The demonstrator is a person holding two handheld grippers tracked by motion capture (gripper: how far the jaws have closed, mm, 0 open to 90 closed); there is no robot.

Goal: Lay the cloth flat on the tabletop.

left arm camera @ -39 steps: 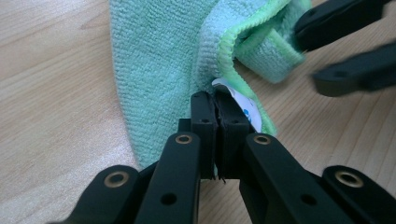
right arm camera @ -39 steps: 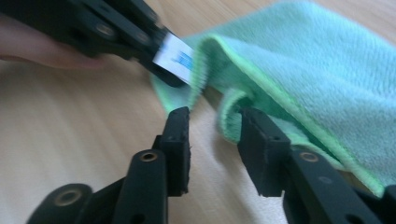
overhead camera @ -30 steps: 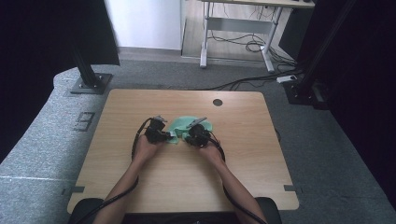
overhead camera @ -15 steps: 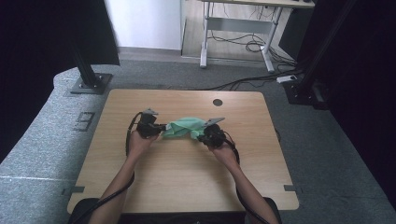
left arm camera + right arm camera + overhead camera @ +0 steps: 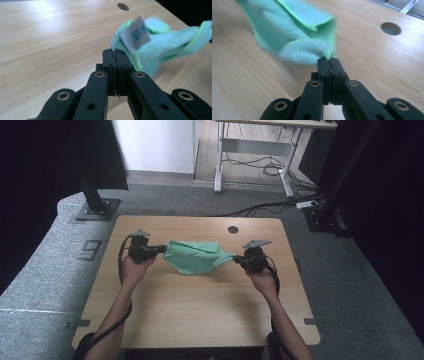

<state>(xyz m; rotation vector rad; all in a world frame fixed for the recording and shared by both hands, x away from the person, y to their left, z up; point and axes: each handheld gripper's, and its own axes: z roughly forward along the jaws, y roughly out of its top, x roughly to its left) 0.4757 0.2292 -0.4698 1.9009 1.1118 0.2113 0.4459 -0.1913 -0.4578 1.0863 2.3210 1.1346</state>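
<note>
A green microfibre cloth (image 5: 194,256) hangs stretched between my two grippers above the wooden table (image 5: 200,315). My left gripper (image 5: 161,249) is shut on the cloth's left corner, with a white label (image 5: 136,33) sticking up just beyond the closed jaws (image 5: 115,53). My right gripper (image 5: 236,259) is shut on the opposite corner; the cloth (image 5: 297,35) fans out to the upper left from its pinched jaws (image 5: 330,61). The cloth's middle sags toward the tabletop, and both gripper views show it blurred.
A round cable hole (image 5: 233,229) sits near the table's far edge, seen also as a hole (image 5: 390,28) in the right gripper view. A desk frame with cables (image 5: 255,160) stands beyond on the floor. Dark stands (image 5: 95,200) flank the table.
The grippers have drawn apart sideways, from close together over a bunched cloth to wide apart. The cloth has been pulled open and lifted between them.
</note>
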